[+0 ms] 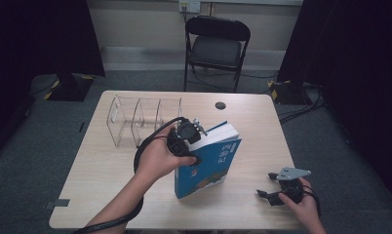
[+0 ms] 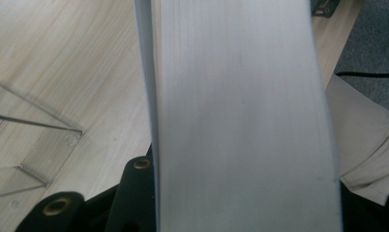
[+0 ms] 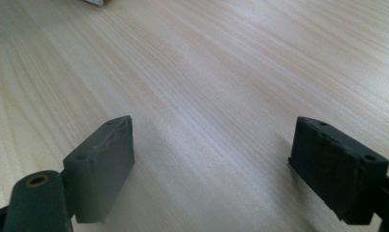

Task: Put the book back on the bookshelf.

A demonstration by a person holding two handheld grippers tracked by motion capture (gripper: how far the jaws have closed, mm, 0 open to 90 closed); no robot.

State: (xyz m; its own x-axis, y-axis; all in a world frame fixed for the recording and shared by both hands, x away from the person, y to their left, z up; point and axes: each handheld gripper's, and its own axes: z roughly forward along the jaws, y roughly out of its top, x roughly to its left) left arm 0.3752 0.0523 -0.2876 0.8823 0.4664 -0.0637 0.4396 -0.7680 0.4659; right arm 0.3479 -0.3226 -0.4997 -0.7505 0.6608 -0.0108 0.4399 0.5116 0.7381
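Book (image 1: 213,161) is gripped upright mid-table by left gripper (image 1: 194,134); clear rack (image 1: 135,119) at far left is unfilled. Right gripper (image 1: 277,187) is held open, idle.

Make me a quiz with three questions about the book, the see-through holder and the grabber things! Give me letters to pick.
1. Where is the clear holder?
A. left of the book
B. on the chair
C. under the right gripper

2. What colour is the book cover?
A. red
B. blue
C. yellow

3. What is the right gripper doing?
A. gripping the book
B. open, holding nothing
C. gripping the holder

Answers: 1 A, the holder sits on the table left of the book. 2 B, the cover shows blue from above. 3 B, its jaws stand apart over bare wood, while the left gripper clamps the book.
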